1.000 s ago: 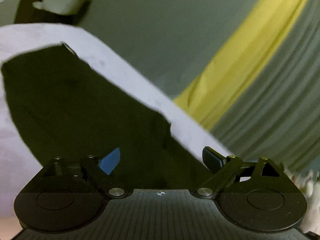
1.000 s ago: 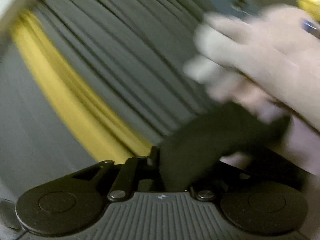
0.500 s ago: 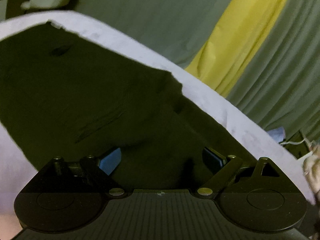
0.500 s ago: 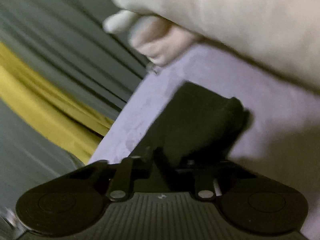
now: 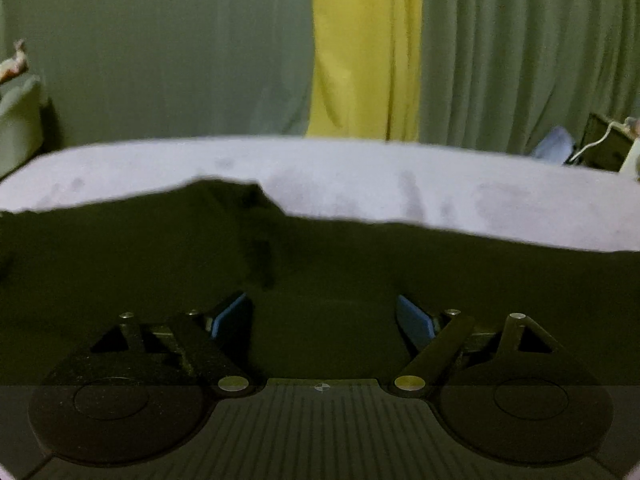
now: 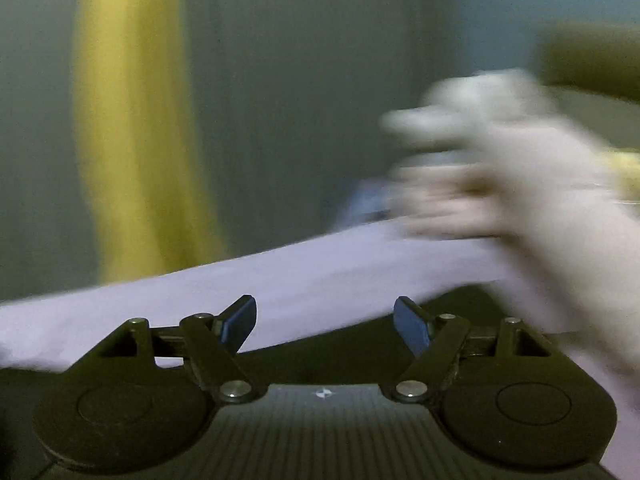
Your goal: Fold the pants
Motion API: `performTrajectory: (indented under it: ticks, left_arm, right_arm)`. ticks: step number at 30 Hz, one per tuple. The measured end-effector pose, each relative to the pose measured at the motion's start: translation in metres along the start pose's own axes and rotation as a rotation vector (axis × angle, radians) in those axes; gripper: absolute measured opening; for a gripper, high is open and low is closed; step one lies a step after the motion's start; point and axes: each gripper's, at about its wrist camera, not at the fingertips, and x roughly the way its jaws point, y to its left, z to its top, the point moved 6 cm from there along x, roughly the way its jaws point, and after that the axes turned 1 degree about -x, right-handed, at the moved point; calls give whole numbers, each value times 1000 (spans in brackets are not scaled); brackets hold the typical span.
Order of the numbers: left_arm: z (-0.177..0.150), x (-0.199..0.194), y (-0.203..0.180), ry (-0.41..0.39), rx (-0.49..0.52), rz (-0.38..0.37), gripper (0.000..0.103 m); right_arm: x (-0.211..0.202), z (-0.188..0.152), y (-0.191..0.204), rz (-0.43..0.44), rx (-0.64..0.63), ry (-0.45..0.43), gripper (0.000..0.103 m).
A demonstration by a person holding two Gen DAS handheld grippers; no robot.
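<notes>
Pants [image 5: 160, 280], one pair; two gripper units, both open.

No writing to read anywhere here: no label, brand, number or sign shows in either wrist view, and the right one is blurred.

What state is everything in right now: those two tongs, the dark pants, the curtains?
left tongs: open, nothing pinched, dark pants below them.
right tongs: open, jaws just spread apart, nothing between them.
pants: lying spread on the pale cover, free of both tongs.
pale cover: laid flat, faintly stained.
gloved hand: raised above the cover, blurred.
curtains: hanging closed.
</notes>
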Motion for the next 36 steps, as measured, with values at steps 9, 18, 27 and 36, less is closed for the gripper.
performTrajectory:
  ticks: [9, 18, 27, 36]
  left_arm:
    - [21, 50, 2, -56, 37, 63, 103]
    - [20, 2, 1, -47, -78, -68, 88]
    - [-7, 0, 8, -52, -30, 116, 99]
    - [-17, -47, -10, -55, -99, -6, 98]
  right_arm:
    - [114, -54, 144, 201, -239, 246, 40]
    - [82, -28, 129, 229, -148, 250, 53]
    - [44, -51, 23, 184, 28, 288, 49]
    - [-25, 2, -196, -257, 498, 94, 69]
